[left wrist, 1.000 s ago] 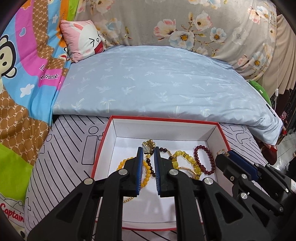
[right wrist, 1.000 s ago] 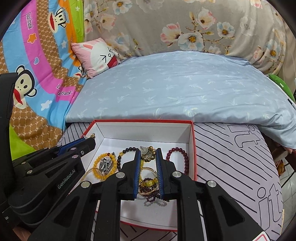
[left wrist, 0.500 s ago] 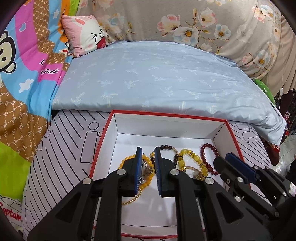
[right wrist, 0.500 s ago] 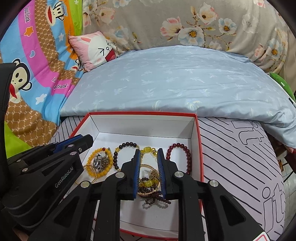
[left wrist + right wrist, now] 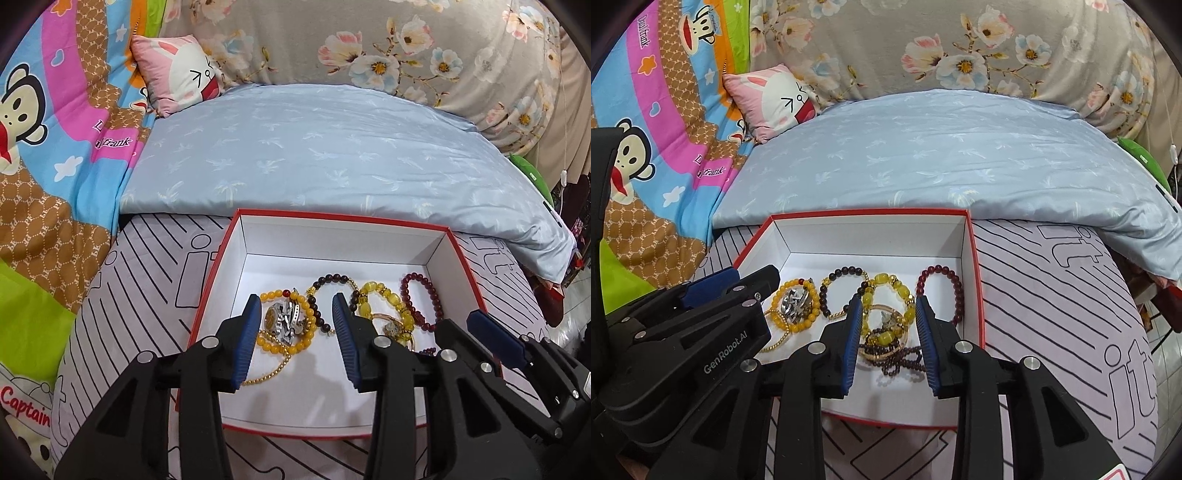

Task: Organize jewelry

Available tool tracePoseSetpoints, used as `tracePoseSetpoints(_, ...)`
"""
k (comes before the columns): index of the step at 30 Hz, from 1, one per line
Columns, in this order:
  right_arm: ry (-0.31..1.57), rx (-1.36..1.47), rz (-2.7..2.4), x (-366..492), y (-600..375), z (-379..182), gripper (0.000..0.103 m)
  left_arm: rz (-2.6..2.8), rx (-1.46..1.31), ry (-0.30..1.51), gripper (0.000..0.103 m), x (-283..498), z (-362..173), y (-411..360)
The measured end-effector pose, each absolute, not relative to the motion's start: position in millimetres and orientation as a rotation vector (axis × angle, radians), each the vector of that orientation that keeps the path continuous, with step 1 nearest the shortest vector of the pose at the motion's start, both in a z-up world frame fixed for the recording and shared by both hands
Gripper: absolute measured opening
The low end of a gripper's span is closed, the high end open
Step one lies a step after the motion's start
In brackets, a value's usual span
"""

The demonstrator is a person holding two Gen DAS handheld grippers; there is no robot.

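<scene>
A white box with a red rim [image 5: 343, 218] sits on the striped bedcover and holds the jewelry. My left gripper [image 5: 296, 301] hovers over a silver watch [image 5: 284, 319] that lies on an orange bead bracelet [image 5: 275, 295]. Its jaws are opening and the pads touch nothing. My right gripper [image 5: 888, 302] is above a gold bangle [image 5: 882, 354] tangled with a yellow bead bracelet [image 5: 886, 278] and a dark bead string [image 5: 901, 365]. Its jaws are opening too, clear of the pile. A dark red bracelet [image 5: 955, 280] lies by the right wall.
A thin gold chain [image 5: 269, 371] trails toward the box's near left corner. A pale blue pillow [image 5: 332, 147] lies just behind the box, and a pink rabbit cushion [image 5: 181, 70] is at the back left. The bed's edge drops off at the right.
Both pairs of jaws have widened. The watch has left the left jaws and now rests on the orange bracelet. The bangle and beads have dropped from the right jaws into the box.
</scene>
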State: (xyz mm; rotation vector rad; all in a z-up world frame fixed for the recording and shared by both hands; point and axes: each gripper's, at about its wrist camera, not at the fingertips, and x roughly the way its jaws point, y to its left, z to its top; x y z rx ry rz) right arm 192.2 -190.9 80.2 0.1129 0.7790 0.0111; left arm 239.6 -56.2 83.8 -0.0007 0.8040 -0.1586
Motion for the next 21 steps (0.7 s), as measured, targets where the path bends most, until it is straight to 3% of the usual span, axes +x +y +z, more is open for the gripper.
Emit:
tracePoseSetpoints(5,0.785,0.112,-0.003,180.9,-189.6,80.5,0.034,-0.148,0.006,0.801,0.038,226.9,84.5,-54.2)
tracePoseSetpoints(10,0.783,0.104,-0.039,168.1,-189.1,79.3,0.045,-0.140,0.006,0.806,0.038,216.2,83.1,-50.5)
tracePoseSetpoints(17,0.778,0.109,-0.043,152.7,-189.3,80.5,0.049,-0.129,0.009,0.799,0.039,200.8,85.9,-46.6)
tracePoseSetpoints(21,0.773,0.103,-0.050,144.5,-189.5,81.6,0.052,-0.106,0.005,0.795,0.050,192.8,87.3,-42.2)
